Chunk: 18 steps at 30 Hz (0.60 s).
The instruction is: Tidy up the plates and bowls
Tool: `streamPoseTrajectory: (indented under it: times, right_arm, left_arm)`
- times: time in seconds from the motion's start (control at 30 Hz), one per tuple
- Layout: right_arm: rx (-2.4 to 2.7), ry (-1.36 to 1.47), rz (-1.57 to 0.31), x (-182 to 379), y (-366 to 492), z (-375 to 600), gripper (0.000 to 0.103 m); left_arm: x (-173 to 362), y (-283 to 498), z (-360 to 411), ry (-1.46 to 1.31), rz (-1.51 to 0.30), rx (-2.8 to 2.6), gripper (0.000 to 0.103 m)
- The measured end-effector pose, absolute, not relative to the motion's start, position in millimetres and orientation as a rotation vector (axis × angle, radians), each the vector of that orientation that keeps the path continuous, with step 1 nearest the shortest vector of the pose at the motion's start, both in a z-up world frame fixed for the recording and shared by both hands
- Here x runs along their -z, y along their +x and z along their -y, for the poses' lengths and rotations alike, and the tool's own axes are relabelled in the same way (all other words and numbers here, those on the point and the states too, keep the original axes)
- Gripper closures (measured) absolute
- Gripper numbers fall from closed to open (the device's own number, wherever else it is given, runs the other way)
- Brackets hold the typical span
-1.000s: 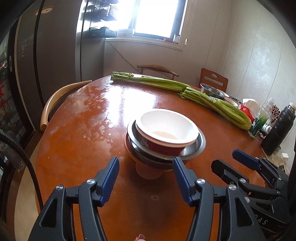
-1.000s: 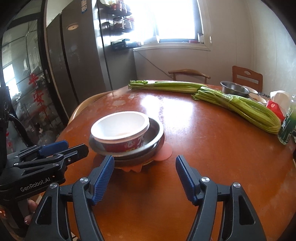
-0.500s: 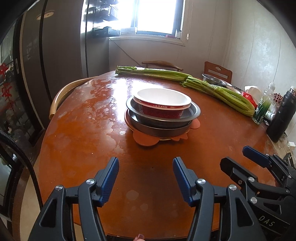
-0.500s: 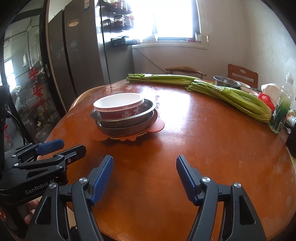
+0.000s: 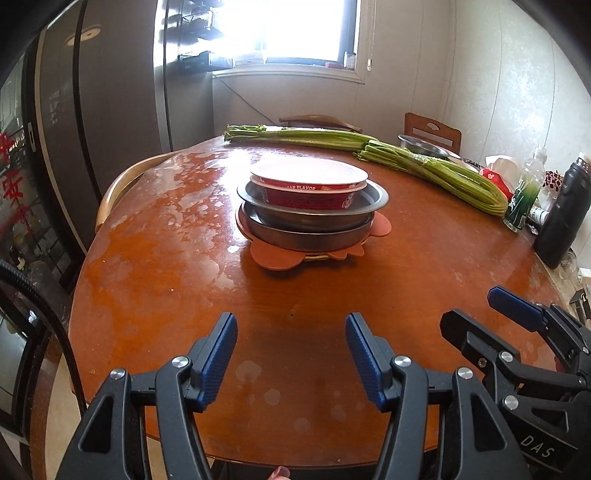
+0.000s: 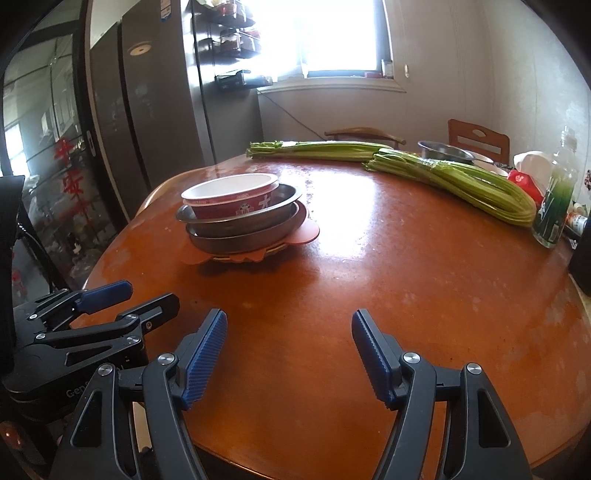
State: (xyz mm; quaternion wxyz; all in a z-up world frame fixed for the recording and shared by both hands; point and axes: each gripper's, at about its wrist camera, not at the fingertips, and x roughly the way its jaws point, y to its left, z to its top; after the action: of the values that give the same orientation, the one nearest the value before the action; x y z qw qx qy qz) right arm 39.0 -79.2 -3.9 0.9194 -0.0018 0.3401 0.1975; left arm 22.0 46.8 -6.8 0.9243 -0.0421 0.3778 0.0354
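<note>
Looking forward along two hand-held grippers, both views showed a round, glossy orange-brown surface (image 5: 155, 266) in a kitchen. The left gripper (image 5: 290, 356) hovered over the near edge with its blue-padded fingers (image 5: 216, 363) apart and nothing between them. The right gripper (image 6: 288, 354) hovered beside it, its fingers (image 6: 203, 360) likewise apart and empty. Each gripper appeared side-on at the edge of the other's view, partly cut off by the frame.

The stack of dishes stood toward the middle of the surface, well apart from both grippers. A red paper bowl (image 5: 308, 184) with a white inside sat on top, nested in a metal plate (image 5: 314, 210), which sat in a second metal plate (image 5: 308, 236). Beneath them lay an orange mat (image 5: 275, 256) with lobed edges; a pale rim showed just under the lower plate, but what it belonged to could not be made out. The printing on the bowl was only partly legible.

Two bundles of green celery (image 5: 432, 171) lay along the far side. Behind them a metal bowl (image 6: 443, 149) was half hidden. A green bottle (image 6: 556, 199) and a black bottle (image 5: 561, 218) stood at the right edge among small items too crowded to identify. A window (image 5: 306, 29) was blown out by glare. A fingertip (image 5: 279, 472) showed at the bottom, mostly cut off.
</note>
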Motion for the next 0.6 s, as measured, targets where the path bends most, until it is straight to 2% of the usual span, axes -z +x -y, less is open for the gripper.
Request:
streamPoseTrajectory:
  times: [0.6]
  right_arm:
    - [-0.394,0.015,-0.707,9.4,38.3,87.7,0.031]
  left_arm:
    - [18.2,23.8,-47.6,-0.078,-0.814,-0.083,0.042]
